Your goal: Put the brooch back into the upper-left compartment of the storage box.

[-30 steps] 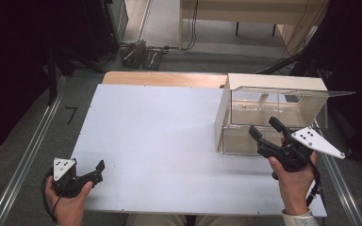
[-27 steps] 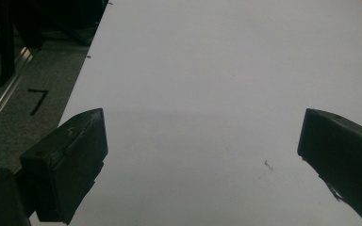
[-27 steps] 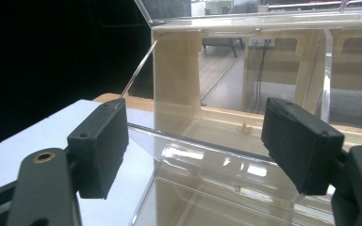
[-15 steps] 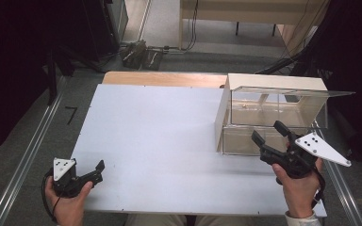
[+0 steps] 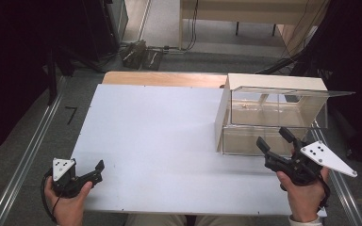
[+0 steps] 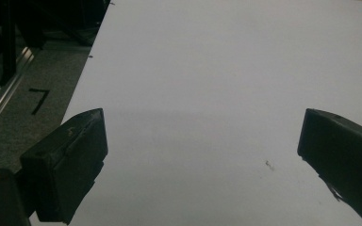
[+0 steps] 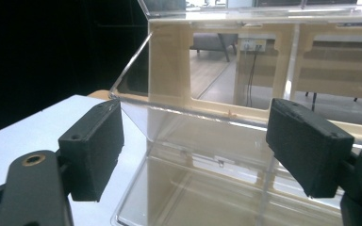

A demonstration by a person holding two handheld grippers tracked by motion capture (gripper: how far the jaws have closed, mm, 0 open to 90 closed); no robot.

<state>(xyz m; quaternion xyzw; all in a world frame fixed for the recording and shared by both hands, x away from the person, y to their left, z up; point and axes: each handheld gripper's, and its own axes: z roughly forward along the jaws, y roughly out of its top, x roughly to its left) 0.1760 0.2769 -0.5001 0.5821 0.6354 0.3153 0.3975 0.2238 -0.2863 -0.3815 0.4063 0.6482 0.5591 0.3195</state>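
Note:
A box [image 5: 273,81] with a pale wooden frame and clear plastic walls stands at the right of the white table [image 5: 160,127]. Its clear front flap [image 5: 337,93] is swung up to about level. My right gripper [image 5: 271,136] hovers just in front of the box's lower clear compartment [image 5: 245,140], open, with nothing between the jaws. In the right gripper view, the right gripper [image 7: 195,136] frames the box [image 7: 217,61] close ahead. My left gripper [image 5: 99,167] rests at the table's near left edge, open and empty. In the left gripper view, the left gripper [image 6: 202,136] looks over the bare white table [image 6: 217,61].
A wooden strip [image 5: 165,78] runs along the table's far edge. Metal rails [image 5: 23,160] flank the table on the grey floor, with a black "7" mark [image 5: 70,114] at the left. Cables and a power strip [image 5: 139,52] lie beyond the table.
My right gripper has drawn back a little from the box, toward the near right. The left gripper has stayed where it was.

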